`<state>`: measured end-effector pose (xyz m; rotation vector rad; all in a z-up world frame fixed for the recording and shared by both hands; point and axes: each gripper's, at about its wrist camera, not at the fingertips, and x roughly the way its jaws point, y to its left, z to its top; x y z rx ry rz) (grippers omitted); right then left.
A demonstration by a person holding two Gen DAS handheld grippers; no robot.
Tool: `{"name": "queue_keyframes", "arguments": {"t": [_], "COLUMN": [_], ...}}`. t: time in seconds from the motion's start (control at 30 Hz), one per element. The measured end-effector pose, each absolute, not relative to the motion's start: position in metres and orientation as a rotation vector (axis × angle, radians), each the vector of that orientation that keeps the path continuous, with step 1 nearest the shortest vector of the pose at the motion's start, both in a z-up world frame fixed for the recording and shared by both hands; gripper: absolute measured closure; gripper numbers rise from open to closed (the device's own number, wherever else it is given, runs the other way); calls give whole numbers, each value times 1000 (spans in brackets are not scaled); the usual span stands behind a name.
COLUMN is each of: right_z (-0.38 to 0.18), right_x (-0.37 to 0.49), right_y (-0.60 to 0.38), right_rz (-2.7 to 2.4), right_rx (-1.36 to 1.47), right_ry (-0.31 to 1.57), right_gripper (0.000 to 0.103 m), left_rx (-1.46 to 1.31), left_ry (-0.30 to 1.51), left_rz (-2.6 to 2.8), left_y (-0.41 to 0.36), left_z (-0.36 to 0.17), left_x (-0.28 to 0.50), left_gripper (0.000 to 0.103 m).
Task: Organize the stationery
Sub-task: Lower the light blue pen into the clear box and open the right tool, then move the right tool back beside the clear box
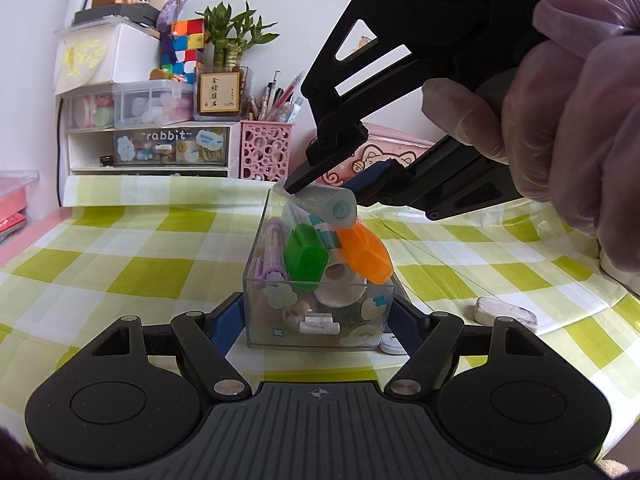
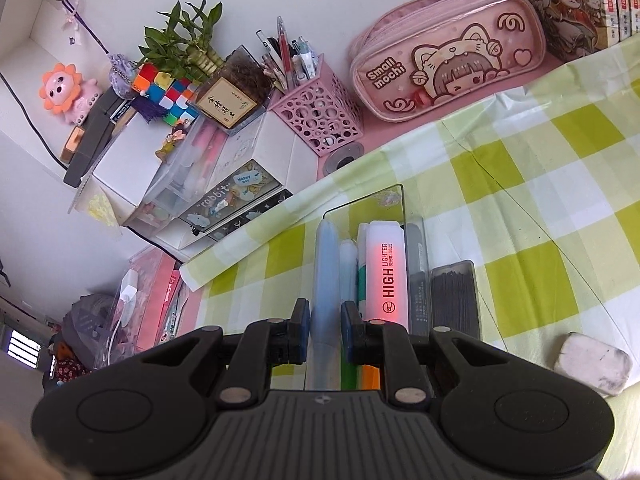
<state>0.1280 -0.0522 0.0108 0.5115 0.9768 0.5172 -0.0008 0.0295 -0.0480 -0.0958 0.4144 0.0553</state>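
Here the left hand-held gripper (image 1: 318, 326) clamps the clear box (image 1: 320, 308) steady while the right hand-held gripper (image 2: 325, 330), above the box, grips a pale-blue pen (image 2: 326, 280).

Pale blue pen (image 2: 326, 280) between right gripper (image 2: 325, 334) jaws, above clear box (image 2: 384, 200).

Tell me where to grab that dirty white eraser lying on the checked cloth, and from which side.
Grip the eraser across its short width, coming straight down from above. It lies flat on the tablecloth, apart from the clear box, so its long side faces look free for the gripper fingers. Its rounded, worn ends would probably slip, so close on the straighter long sides near the middle.
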Motion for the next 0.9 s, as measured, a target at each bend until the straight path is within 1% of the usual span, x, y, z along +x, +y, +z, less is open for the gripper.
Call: {"name": "queue_keyframes", "arguments": {"t": [0.2,0.43,0.7,0.9], "right_z": [9,17,16,-6], "right_x": [127,123,117,118], "right_y": [-53,-56,-82,-100], "right_rz": [522,527,478,395], "right_rx": [519,495,454,379], "right_ry": [986,940,856,849], "right_gripper": [79,79,63,62], "left_rx": [-96,-98,-96,-62], "left_ry": [414,414,387,397], "left_rz": [55,55,89,115], "left_y": [30,29,27,27], "left_z": [-48,-48,-47,-47], "left_x": [-1,-1,-6,-9], "left_gripper": [28,28,30,30]}}
